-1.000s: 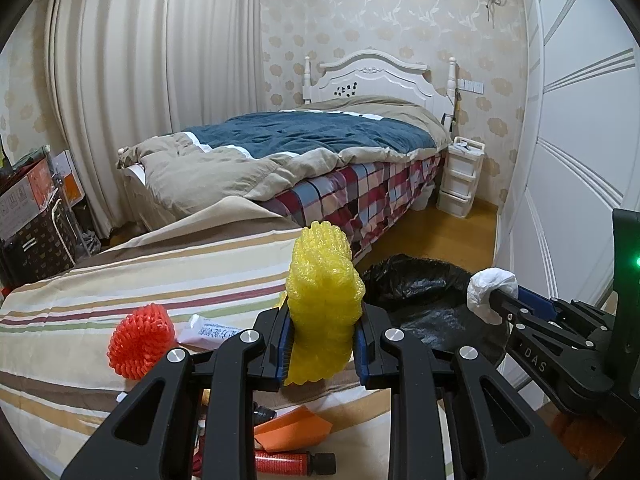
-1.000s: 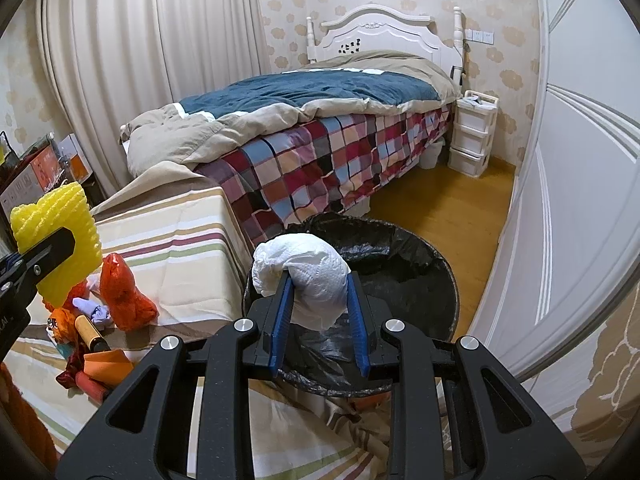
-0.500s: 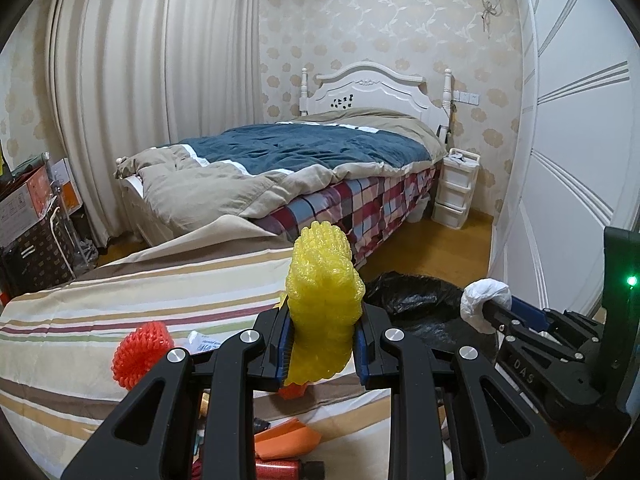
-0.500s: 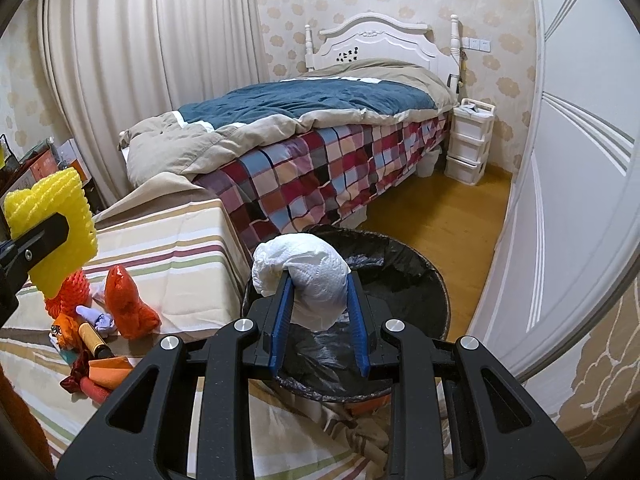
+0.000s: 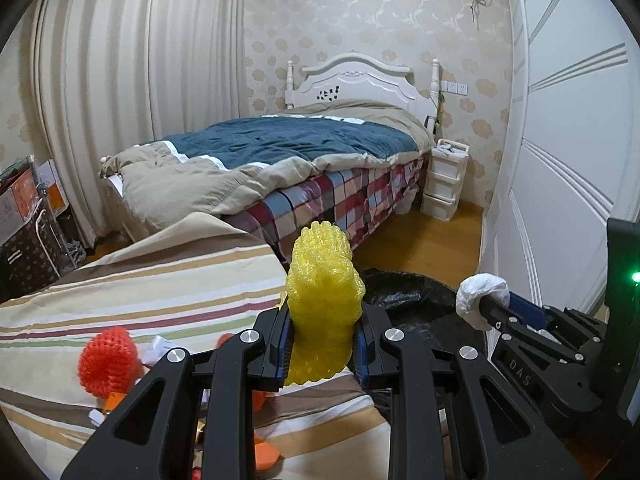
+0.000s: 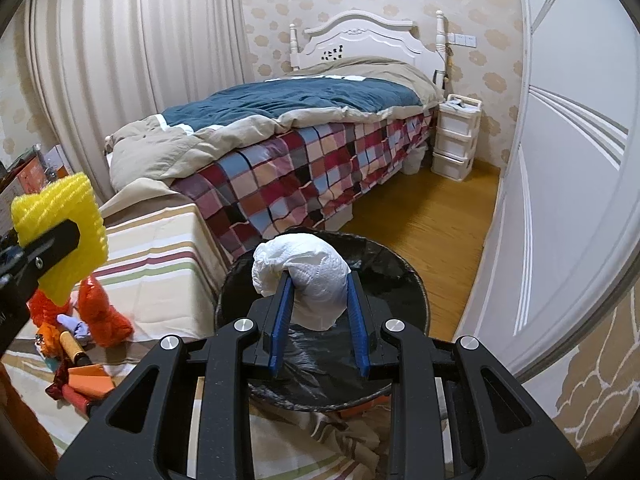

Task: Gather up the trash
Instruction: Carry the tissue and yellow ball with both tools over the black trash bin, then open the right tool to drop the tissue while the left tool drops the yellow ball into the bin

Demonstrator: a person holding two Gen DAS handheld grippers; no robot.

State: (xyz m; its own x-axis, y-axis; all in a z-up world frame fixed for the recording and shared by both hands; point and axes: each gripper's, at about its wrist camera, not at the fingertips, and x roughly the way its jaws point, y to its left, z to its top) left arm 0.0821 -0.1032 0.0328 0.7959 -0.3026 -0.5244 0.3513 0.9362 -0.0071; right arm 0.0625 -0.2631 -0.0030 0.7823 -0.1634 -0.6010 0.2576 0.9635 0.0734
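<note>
The yellow foam net point(image 5: 323, 308) has been carried a little closer to the black-lined bin point(image 6: 394, 280) than a second ago; the bin's rim now shows just past it in the left wrist view, and the bed point(image 5: 280, 168) sits lower in that view. The net stands upright between the left gripper point(image 5: 323, 344) jaws, which are clenched on its lower half, so its ribbed, lattice-textured top rises above them. It hangs over the striped worktop point(image 5: 160, 292) edge beside the bin. The crumpled white paper towel point(image 6: 304, 280) has kept its place over the bin's open mouth, pinched at both sides by the right gripper point(image 6: 318, 316) jaws, its rounded wad bulging above the blue pads. On the worktop, on the side away from the bin, lie a red foam net point(image 5: 106, 360), orange scraps point(image 6: 90, 380) and a small purple piece point(image 6: 74, 326).
</note>
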